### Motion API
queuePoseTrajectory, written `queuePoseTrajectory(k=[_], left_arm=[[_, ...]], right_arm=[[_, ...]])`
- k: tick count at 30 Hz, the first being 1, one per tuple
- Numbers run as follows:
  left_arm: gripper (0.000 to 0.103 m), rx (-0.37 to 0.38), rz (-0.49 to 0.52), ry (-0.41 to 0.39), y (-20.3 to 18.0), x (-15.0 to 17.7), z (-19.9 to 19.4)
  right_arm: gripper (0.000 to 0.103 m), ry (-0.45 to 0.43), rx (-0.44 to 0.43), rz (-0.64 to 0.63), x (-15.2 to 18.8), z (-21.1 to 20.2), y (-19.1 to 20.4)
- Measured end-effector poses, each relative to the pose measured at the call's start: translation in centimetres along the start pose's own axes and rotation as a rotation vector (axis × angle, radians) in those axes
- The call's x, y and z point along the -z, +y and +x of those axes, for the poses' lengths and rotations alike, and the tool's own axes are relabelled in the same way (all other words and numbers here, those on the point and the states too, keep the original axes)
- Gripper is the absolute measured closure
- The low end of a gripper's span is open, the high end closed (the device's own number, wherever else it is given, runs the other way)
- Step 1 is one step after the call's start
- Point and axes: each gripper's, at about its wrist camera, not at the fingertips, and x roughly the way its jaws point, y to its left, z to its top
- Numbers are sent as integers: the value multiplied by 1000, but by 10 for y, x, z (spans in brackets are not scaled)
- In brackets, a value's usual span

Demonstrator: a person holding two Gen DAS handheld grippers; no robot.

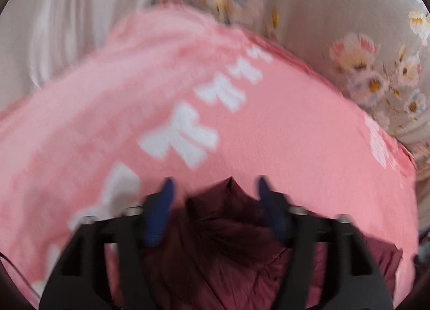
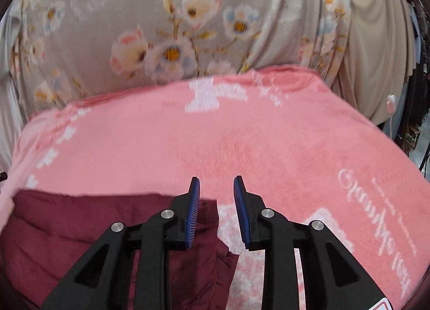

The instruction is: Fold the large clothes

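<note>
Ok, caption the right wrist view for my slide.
Open right tongs hover above a maroon garment lying on a pink blanket.

Work surface: pink fleece blanket [image 2: 204, 143], white bow and script print, spread flat.
Backdrop: grey floral curtain [image 2: 172, 30] hanging behind the blanket's far edge; blurred in left wrist view.
Beside curtain: plain beige drape [image 2: 376, 62], folds vertical.
Far right edge: dark clutter, cannot identify.

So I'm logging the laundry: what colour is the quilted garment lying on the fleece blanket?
Dark maroon quilted garment, clearest in the right wrist view.
</note>
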Motion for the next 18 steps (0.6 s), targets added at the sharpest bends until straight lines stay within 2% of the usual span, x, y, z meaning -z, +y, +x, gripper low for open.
queuePoseTrajectory(k=[1, 2, 3, 5, 8, 11, 12, 15, 18], left_arm=[[24, -8, 22, -80, -1, -8, -19], [24, -20, 37, -113, -2, -14, -31], [25, -19, 51, -143, -4, -19, -46], [33, 32, 54, -156, -9, -21, -68], [42, 157, 93, -79, -39, -2, -78], [44, 228, 148, 23, -74, 31, -63], [44, 229, 160, 41, -82, 41, -56], [46, 242, 169, 119, -98, 68, -31], [47, 206, 166, 159, -101, 82, -10]], right_arm=[[76, -33, -4, 1, -5, -14, 2], [76, -70, -19, -4, -9, -31, 5], [79, -95, -43, -12, -10, -46, 12], [83, -109, -106, -31, -10, -61, 28], [91, -83, -210, -109, 7, -61, 72], [95, -31, -274, -223, 28, -43, 120], [95, -4, -305, -242, 35, -35, 134], [97, 48, -325, -293, 54, -13, 161], [98, 102, -328, -304, 66, 11, 173]])
